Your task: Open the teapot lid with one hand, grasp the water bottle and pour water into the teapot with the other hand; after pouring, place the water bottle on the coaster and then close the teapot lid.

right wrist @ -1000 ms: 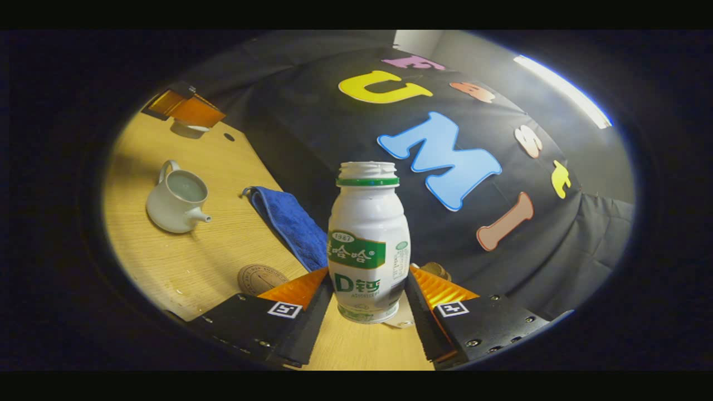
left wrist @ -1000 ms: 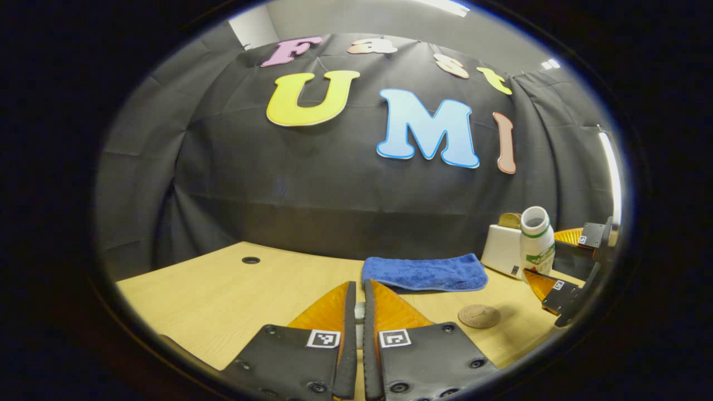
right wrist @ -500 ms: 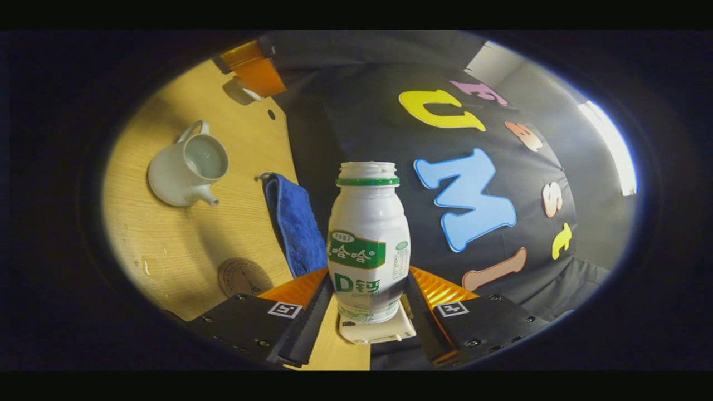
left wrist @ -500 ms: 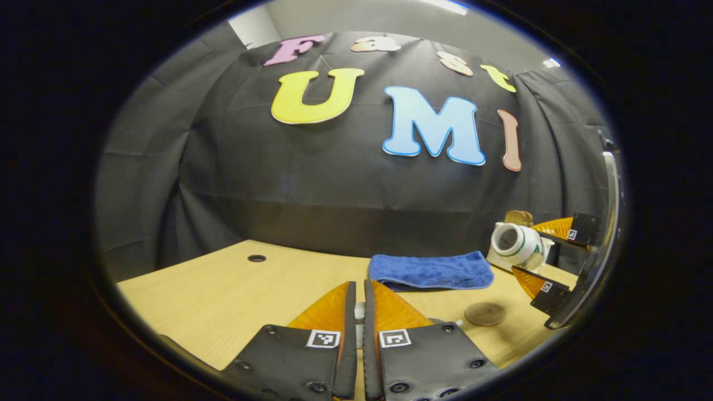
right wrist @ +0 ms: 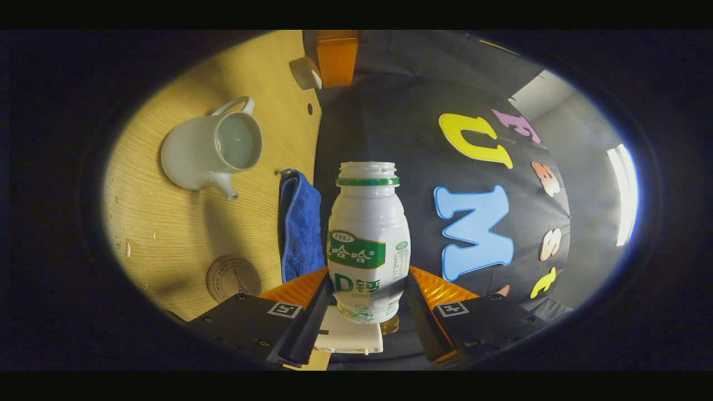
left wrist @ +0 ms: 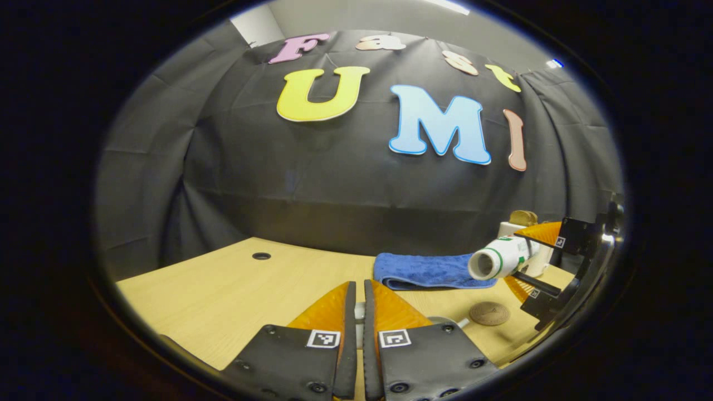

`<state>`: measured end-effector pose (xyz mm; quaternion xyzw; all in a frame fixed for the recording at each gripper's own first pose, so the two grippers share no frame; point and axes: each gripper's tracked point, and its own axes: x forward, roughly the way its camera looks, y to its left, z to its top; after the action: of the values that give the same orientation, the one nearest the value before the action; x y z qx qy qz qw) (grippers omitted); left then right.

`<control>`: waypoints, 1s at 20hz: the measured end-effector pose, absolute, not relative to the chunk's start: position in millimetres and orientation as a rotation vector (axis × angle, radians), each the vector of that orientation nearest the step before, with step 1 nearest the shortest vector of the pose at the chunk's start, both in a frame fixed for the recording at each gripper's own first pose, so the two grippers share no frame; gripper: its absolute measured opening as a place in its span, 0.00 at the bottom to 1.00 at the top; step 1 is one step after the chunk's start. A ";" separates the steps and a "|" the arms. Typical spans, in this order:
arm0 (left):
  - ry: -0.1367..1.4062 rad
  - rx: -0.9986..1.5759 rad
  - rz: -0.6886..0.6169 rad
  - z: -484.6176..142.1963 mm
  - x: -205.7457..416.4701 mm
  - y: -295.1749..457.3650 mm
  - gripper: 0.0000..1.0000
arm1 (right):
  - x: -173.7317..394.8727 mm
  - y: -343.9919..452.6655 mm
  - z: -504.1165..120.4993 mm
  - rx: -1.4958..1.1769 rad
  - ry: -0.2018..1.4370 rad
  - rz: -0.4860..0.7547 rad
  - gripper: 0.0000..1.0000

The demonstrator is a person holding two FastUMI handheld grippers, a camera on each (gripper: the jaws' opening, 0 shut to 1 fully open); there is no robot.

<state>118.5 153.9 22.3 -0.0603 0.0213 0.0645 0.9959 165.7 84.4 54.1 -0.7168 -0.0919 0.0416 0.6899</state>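
The right gripper (right wrist: 365, 312) clamps the smooth white plastic water bottle with a green neck ring (right wrist: 367, 242), now tipped nearly level, more than half a second ago. The glossy white ceramic teapot (right wrist: 209, 147) stands open on the wood-grain table (right wrist: 161, 223) near a fuzzy blue cloth (right wrist: 301, 225) and round embossed coaster (right wrist: 233, 277). The left gripper (left wrist: 356, 312) pinches narrowly on the pale lid (left wrist: 360, 311), mostly hidden between the fingers.

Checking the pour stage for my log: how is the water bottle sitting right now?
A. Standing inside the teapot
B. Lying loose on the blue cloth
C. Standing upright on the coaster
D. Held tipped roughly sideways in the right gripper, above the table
D: in the left gripper view the water bottle lies near-horizontal between the right gripper's fingers, mouth facing left, off the coaster.
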 end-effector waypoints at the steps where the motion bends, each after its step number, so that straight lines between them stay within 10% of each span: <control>1: 0.044 -0.122 0.130 21.6 118.6 153.7 0.12 | 165.3 87.1 53.4 -1.616 -0.212 0.096 0.73; 20: 0.060 -0.125 0.154 19.3 116.7 165.2 0.12 | 161.3 104.7 66.1 -1.774 -0.337 0.099 0.73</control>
<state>116.7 165.2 19.3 -0.0624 0.0301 0.0770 0.9946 161.3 104.7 66.1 -0.7710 -0.1463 0.0431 0.6183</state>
